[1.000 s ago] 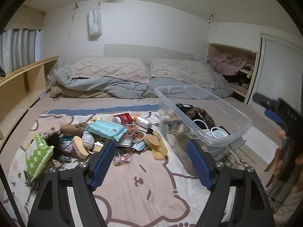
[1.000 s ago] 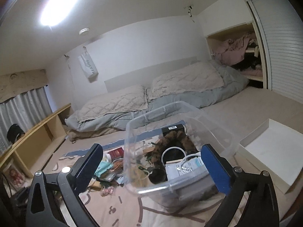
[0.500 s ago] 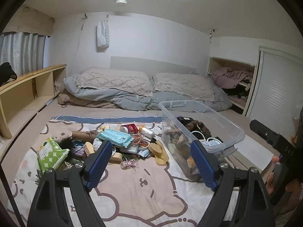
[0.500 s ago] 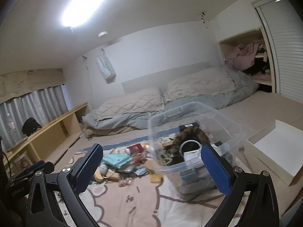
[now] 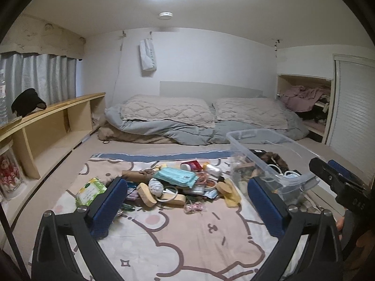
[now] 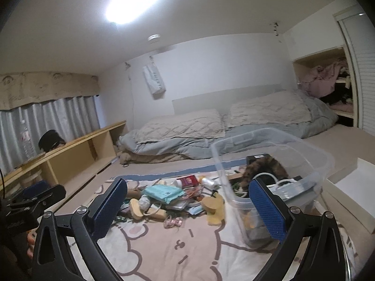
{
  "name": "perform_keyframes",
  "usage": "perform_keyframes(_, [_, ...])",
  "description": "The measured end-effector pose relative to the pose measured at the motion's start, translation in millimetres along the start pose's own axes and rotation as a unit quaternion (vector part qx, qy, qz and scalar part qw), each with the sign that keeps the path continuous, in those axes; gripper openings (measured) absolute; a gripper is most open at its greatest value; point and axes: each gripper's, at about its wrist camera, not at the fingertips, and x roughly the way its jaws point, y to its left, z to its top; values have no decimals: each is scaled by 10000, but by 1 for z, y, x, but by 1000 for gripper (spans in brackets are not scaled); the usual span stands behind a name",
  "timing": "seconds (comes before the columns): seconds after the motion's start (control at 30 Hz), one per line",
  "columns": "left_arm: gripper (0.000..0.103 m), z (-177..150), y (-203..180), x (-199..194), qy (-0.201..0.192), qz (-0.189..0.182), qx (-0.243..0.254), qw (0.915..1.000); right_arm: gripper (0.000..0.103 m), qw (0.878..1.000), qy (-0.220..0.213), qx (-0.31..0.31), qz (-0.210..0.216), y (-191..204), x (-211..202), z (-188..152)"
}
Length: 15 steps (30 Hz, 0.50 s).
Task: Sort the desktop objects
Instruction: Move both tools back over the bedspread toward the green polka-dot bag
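A heap of small objects lies on a pink cartoon blanket: a teal pack, a green-white packet, a red box, yellow slippers. It also shows in the right wrist view. A clear plastic bin with a fur item, cables and a mask inside stands right of the heap; the right wrist view shows it too. My left gripper is open and empty, well back from the heap. My right gripper is open and empty, left of the bin.
Pillows and a grey duvet lie at the back. A wooden shelf runs along the left wall. A white box lid lies right of the bin. A closet with clothes is at the back right.
Both grippers have pulled back and up from the bin and the heap, so the objects look smaller and farther. Both stay open and empty.
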Motion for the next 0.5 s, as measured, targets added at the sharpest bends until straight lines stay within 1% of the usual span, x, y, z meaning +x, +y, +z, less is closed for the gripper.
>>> perform_keyframes(0.1, [103, -6, 12, 2, -150, 167, -114, 9997, 103, 10000, -38, -45, 39, 5, 4, -6])
perform_keyframes(0.33, [103, -25, 37, 20, -161, 438, -283, 9985, 103, 9997, -16, -61, 218, 8, 21, -21])
perform_keyframes(0.5, [103, -45, 57, 34, -193, 610, -443, 9970, 103, 9993, 91, -312, 202, 19, 39, -44])
